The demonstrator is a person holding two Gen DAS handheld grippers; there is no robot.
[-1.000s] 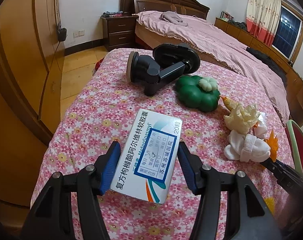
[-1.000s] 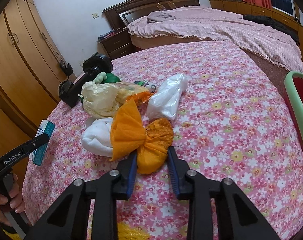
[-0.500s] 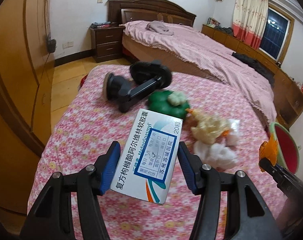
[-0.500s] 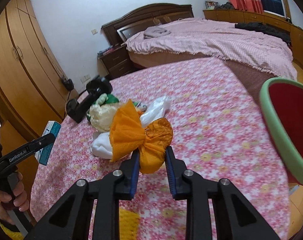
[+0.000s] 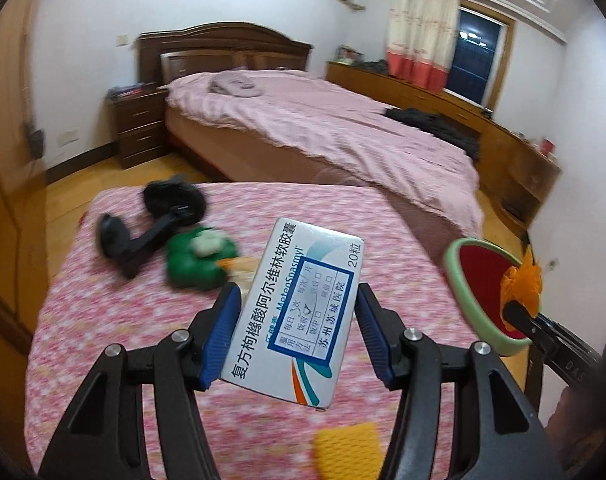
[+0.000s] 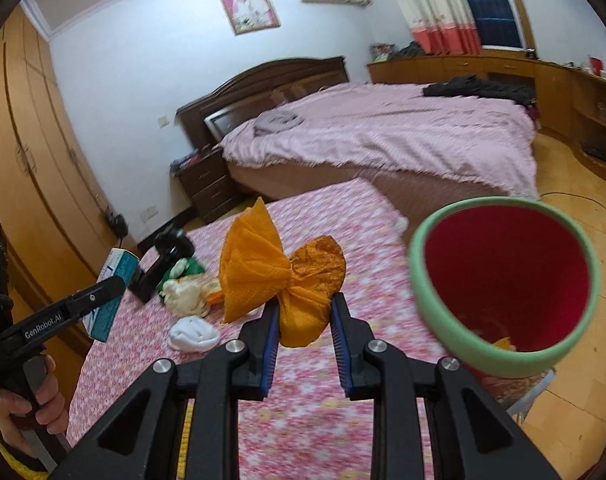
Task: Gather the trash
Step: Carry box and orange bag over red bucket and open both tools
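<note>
over the floral table (image 6: 343, 400) your left gripper (image 5: 295, 332) clamps the medicine box (image 5: 299, 312), right gripper (image 6: 305, 320) clamps the orange wad (image 6: 287, 280); neither's in the bin (image 6: 427, 304) yet, more scraps (image 6: 191, 312) left.

Orange wad (image 6: 287, 280), green-rimmed red bin (image 6: 423, 280), pink floral tablecloth (image 5: 103, 320).

Floral-clothed table (image 5: 103, 312) bearing scattered trash (image 6: 193, 334)

The medicine box (image 5: 299, 312) is smooth printed cardboard with a slight sheen. The orange wad (image 6: 283, 280) is a matt, dimpled non-woven fabric, crumpled. The bin (image 6: 503, 284) has a smooth matt green rim and a red inner wall. The tablecloth (image 5: 103, 320) is printed floral cloth. The left gripper (image 5: 297, 332) and right gripper (image 6: 305, 344) are matt black plastic with ribbed blue pads and bright metal screw heads.
</note>
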